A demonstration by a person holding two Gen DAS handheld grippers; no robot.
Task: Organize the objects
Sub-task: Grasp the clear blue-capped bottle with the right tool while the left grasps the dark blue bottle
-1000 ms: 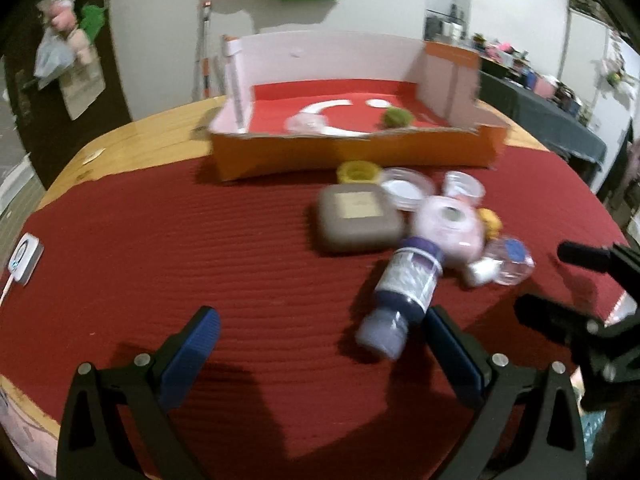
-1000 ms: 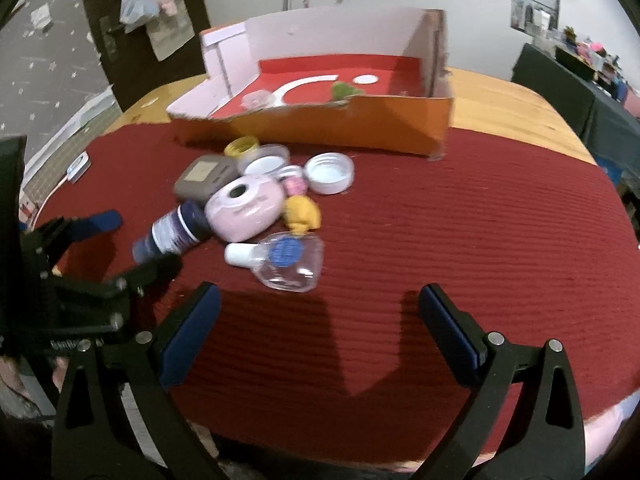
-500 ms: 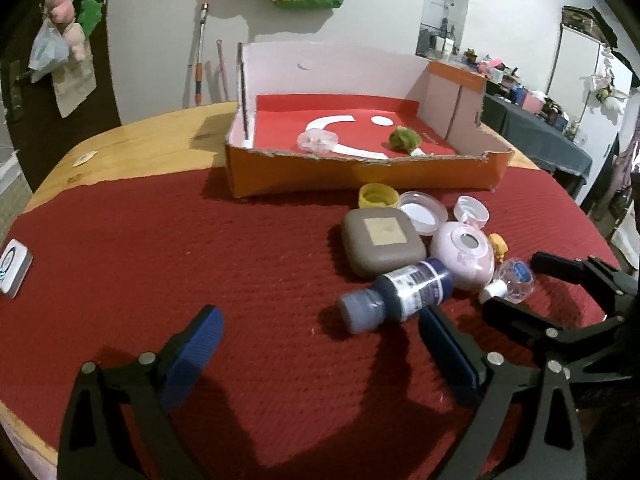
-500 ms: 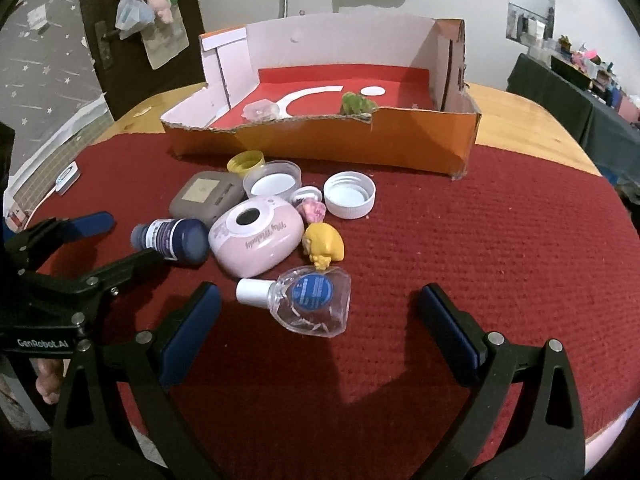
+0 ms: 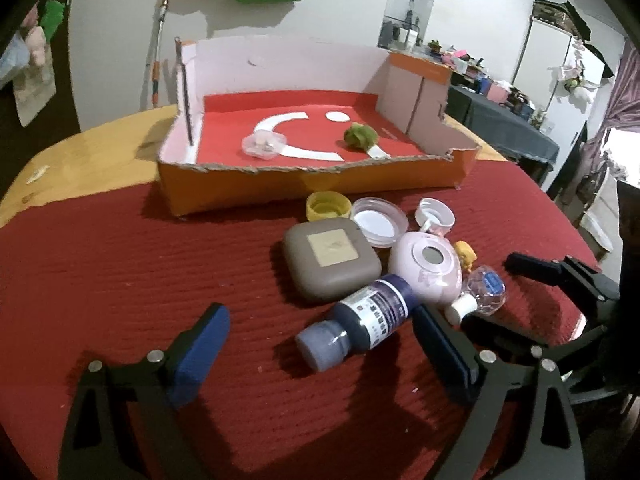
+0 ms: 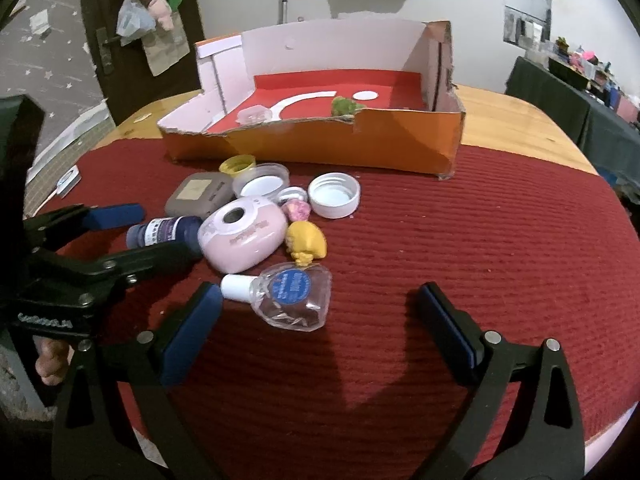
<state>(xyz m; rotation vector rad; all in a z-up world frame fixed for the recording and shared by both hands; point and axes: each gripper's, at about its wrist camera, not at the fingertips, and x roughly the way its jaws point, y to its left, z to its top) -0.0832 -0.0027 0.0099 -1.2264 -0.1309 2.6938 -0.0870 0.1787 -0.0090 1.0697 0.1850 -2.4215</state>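
Note:
A dark blue bottle [image 5: 360,320] with a white label lies on its side on the red cloth [image 5: 120,280], cap towards me. My left gripper [image 5: 320,356] straddles it. Its jaws are closing, the right pad close beside the bottle and the left pad well clear. From the right wrist view the left gripper [image 6: 168,232] has a finger on each side of the bottle [image 6: 168,230]. My right gripper [image 6: 322,334] stands open, with a clear heart-shaped bottle [image 6: 292,296] just ahead by its left pad. The orange cardboard box [image 5: 304,188] stands behind the pile.
The pile holds a grey square case [image 5: 328,260], a pink round case [image 5: 426,268], a yellow cap [image 5: 328,206], a clear lidded pot [image 5: 380,222], a white cap [image 5: 434,216] and a yellow figure [image 5: 464,254]. Inside the box lie a clear pot [image 5: 264,144] and a green ball [image 5: 360,136].
The left gripper has swung and moved in on the blue bottle, which now lies more crosswise between its fingers; its jaws have narrowed a little. The right gripper has stayed put.

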